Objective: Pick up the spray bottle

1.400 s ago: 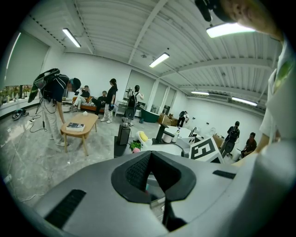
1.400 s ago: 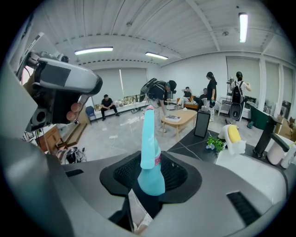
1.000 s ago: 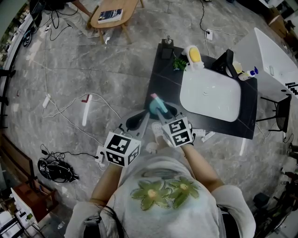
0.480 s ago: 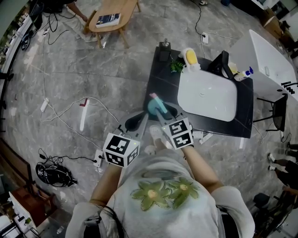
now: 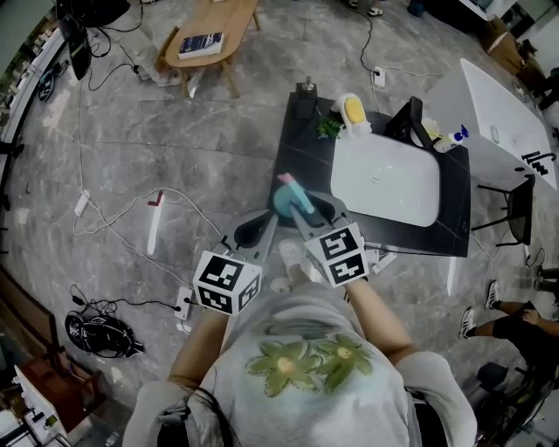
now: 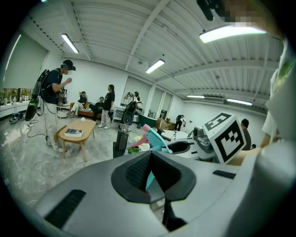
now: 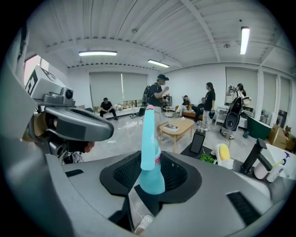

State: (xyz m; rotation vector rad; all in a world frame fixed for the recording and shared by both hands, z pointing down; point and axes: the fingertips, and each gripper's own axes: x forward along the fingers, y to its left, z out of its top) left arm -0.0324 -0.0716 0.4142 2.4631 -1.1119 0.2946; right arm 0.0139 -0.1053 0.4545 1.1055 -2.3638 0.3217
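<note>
The spray bottle (image 5: 286,199) is teal with a pink nozzle. My right gripper (image 5: 301,208) is shut on it, lifted off the black table (image 5: 301,153). In the right gripper view the bottle (image 7: 150,157) stands upright between the black pads, and the right gripper (image 7: 150,173) clamps its lower body. My left gripper (image 5: 251,231) hangs beside it on the left, over the floor, jaws together and holding nothing. From the left gripper view the bottle (image 6: 155,139) shows just beyond the closed left gripper (image 6: 150,159).
A white basin (image 5: 384,179) sits on the black table with a yellow-topped holder (image 5: 354,109), a small plant (image 5: 328,127) and a dark tap behind it. Cables (image 5: 131,209) trail over the floor at left. A wooden coffee table (image 5: 210,26) stands at the back. People stand farther off.
My right gripper has risen a little with the spray bottle in it. The left gripper has stayed where it was.
</note>
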